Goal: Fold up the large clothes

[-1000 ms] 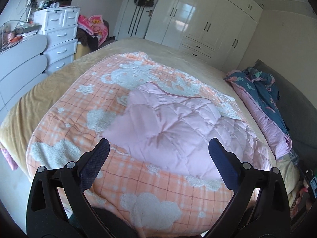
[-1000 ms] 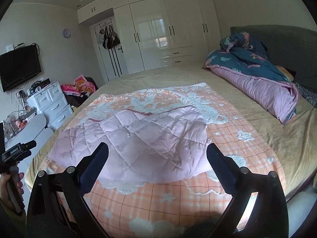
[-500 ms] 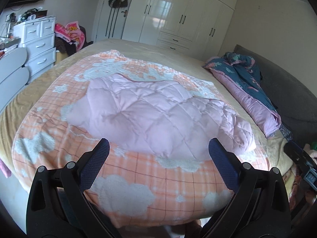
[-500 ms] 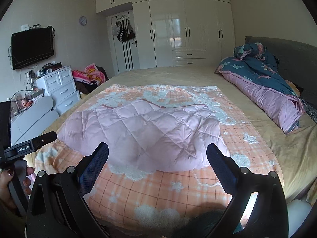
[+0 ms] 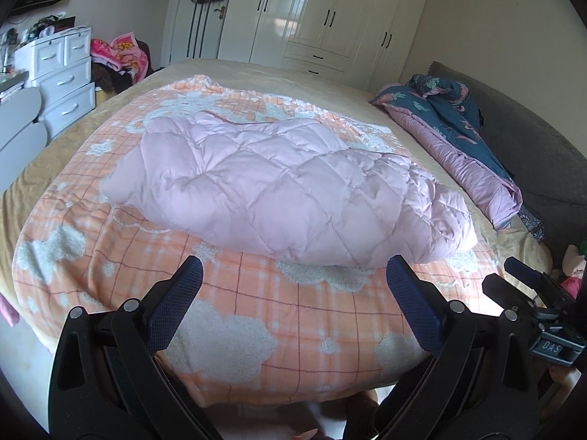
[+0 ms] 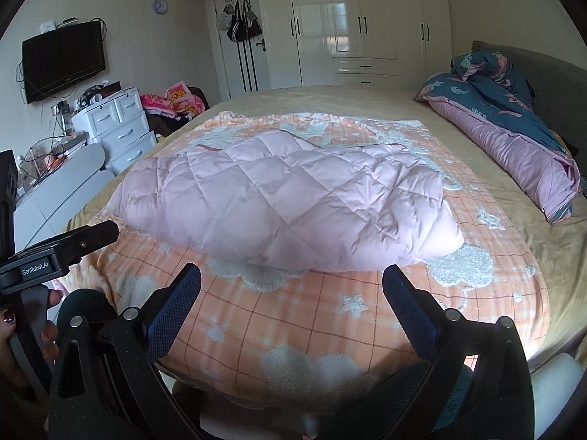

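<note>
A pale pink quilted padded garment [image 5: 290, 187] [image 6: 290, 201] lies folded into a puffy heap on an orange checked blanket [image 5: 264, 315] [image 6: 293, 315] with white cloud patches, spread over a big bed. My left gripper [image 5: 293, 286] hangs open above the blanket's near edge, short of the garment, holding nothing. My right gripper [image 6: 291, 289] is open too, just short of the garment's near hem. Each view catches the other gripper at its side, the right one [image 5: 532, 293] and the left one [image 6: 62, 245], which a hand holds.
A rolled dark blue and mauve duvet [image 5: 458, 128] [image 6: 513, 128] lies along the grey headboard [image 6: 550, 84] on the right. White drawers [image 5: 62, 73] and a heap of clothes [image 6: 172, 102] stand left of the bed. White wardrobes [image 6: 348, 25] fill the far wall.
Both grippers have drawn back and dropped lower toward the foot of the bed, so the garment looks farther off and flatter in view. Both stay open.
</note>
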{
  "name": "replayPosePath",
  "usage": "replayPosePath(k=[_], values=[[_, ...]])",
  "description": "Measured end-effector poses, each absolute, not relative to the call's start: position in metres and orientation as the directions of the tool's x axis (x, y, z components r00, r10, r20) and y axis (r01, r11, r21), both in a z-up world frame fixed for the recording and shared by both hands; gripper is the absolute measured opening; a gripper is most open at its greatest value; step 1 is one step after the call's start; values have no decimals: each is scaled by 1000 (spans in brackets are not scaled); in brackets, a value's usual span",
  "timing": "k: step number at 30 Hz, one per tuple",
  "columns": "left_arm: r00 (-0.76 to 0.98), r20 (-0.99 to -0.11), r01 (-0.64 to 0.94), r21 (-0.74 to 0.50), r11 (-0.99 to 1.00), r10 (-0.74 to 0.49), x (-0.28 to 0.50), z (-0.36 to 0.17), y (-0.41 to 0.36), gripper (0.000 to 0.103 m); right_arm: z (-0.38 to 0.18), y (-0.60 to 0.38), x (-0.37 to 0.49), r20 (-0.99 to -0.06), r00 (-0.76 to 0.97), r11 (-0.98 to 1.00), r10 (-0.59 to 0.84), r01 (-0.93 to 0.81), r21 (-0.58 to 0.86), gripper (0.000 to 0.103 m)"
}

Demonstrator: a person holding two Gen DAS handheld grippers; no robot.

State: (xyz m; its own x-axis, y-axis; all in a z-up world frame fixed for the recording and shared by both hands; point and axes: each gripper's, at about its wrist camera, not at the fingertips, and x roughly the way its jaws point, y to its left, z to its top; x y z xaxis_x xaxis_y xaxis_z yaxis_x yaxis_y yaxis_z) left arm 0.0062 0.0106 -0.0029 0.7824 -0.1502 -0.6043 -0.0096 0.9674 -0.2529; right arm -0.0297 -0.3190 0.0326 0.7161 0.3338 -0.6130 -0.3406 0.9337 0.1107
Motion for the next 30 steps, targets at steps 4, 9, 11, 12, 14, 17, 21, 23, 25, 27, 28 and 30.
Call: replayPosePath(k=[4,9,11,12,14,17,21,23,25,27,28,30], values=[[781,-608,-15,-245,970,-141,6,-3,11,94,35,-318,-30,-610,716,931,339,-348,109,99],[776,-614,-17,-246,969,-142,6,-4,12,94,36,-319,-30,-610,716,930,341,-349,111,99],[777,-615,-18,-240,971,-138,5,-3,12,94,36,-320,-30,-609,718,932,337,-346,109,99],[777,-614,-17,-238,971,-137,5,-3,12,94,36,-320,-30,-608,718,932,338,-345,110,99],[777,-614,-14,-237,971,-138,5,-2,11,94,37,-322,-31,-606,721,933,337,-343,111,99],[776,-616,-16,-228,973,-132,4,-2,11,94,38,-323,-31,-604,723,933,336,-341,111,99],[775,-618,-17,-223,975,-128,5,-2,10,94,38,-323,-31,-605,723,934,334,-339,110,99],[775,-619,-17,-227,974,-131,4,-2,11,94,38,-323,-32,-604,723,934,335,-340,110,99],[775,-619,-18,-223,975,-127,4,-1,11,94,38,-323,-32,-604,724,934,334,-340,108,99],[776,-619,-22,-221,975,-122,4,-1,11,94,39,-323,-32,-604,723,934,334,-342,108,99],[776,-619,-23,-221,975,-122,3,-1,11,94,39,-323,-32,-604,723,933,336,-343,109,99],[775,-621,-22,-220,975,-123,3,-1,11,94,39,-323,-32,-605,723,934,335,-341,109,99]])
